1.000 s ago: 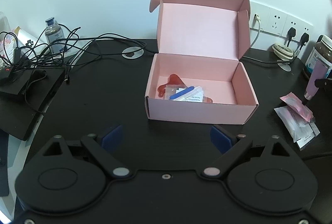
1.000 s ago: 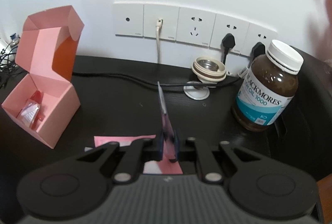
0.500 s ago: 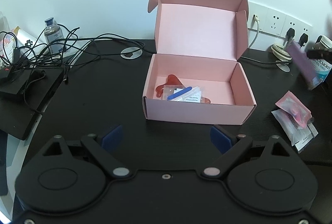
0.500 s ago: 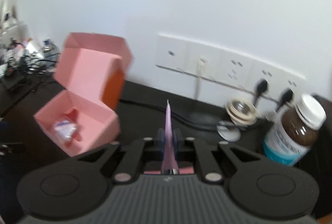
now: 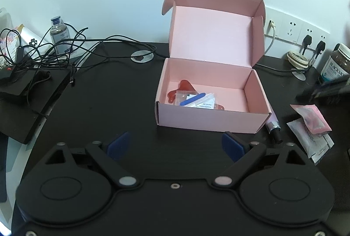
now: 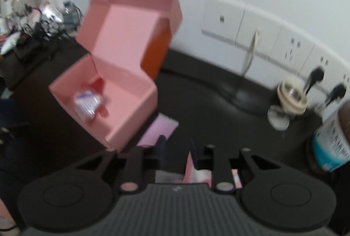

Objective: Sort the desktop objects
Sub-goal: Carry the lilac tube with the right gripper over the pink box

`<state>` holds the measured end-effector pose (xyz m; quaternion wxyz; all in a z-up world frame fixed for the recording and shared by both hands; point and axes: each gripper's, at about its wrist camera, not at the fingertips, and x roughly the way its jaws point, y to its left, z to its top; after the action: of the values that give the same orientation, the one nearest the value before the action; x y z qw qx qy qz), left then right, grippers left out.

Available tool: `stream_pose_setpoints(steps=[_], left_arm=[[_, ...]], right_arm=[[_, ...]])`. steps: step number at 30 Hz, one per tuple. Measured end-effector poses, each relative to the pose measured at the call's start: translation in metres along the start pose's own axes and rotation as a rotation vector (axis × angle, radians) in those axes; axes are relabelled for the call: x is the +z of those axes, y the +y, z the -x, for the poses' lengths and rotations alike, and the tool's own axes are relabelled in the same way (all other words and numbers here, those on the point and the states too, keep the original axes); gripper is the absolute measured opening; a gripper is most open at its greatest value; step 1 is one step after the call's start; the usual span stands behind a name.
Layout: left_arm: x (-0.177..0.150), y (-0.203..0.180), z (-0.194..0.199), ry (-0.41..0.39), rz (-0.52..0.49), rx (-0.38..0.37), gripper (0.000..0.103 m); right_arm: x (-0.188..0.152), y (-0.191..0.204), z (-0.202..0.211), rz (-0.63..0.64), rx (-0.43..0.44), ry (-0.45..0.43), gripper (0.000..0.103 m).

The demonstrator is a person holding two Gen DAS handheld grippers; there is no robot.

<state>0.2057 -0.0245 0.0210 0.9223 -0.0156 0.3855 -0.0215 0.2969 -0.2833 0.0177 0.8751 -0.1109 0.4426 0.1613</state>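
- Box of pink card (image 5: pixel 212 118) stands in the middle of the table (image 5: pixel 109 115) with its lid up. I judge it is the place for the small things; some sachets and a blue stick already lie in it.
- The lilac tube (image 5: pixel 272 120) lies flat on the table, touching or just beside the right wall of the box. It is not inside.
- A pile of sachets (image 5: pixel 306 126) waits near the tube, on its right side, still to sort.
- My left tongs (image 5: pixel 175 146) are wide apart and hold nothing. They hang in front of the box, apart from it.
- My right tongs (image 6: pixel 177 151) show a narrow gap, and nothing is pinched between them, as far as the blur allows. They hover above the tube (image 6: pixel 163 126) and the sachets.
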Motion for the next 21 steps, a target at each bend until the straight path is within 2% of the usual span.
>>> stream_pose_setpoints(steps=[2,4,7,15,21], left_arm=[[0.000,0.000,-0.001,0.004,0.000,0.007,0.092],[0.000,0.001,-0.001,0.005,0.001,0.014,0.092],[-0.001,0.003,-0.001,0.005,0.003,0.024,0.092],[-0.002,0.007,-0.004,0.018,0.004,0.032,0.092],[-0.003,0.006,-0.007,0.033,-0.004,0.020,0.092]], right_arm=[[-0.005,0.005,-0.015,-0.036,0.030,0.040,0.044],[-0.008,0.013,-0.026,-0.070,0.055,0.057,0.046],[-0.009,0.026,-0.035,-0.046,0.071,0.060,0.054],[-0.003,0.029,-0.062,-0.047,0.054,0.094,0.053],[-0.007,0.034,-0.061,-0.006,0.041,0.086,0.038]])
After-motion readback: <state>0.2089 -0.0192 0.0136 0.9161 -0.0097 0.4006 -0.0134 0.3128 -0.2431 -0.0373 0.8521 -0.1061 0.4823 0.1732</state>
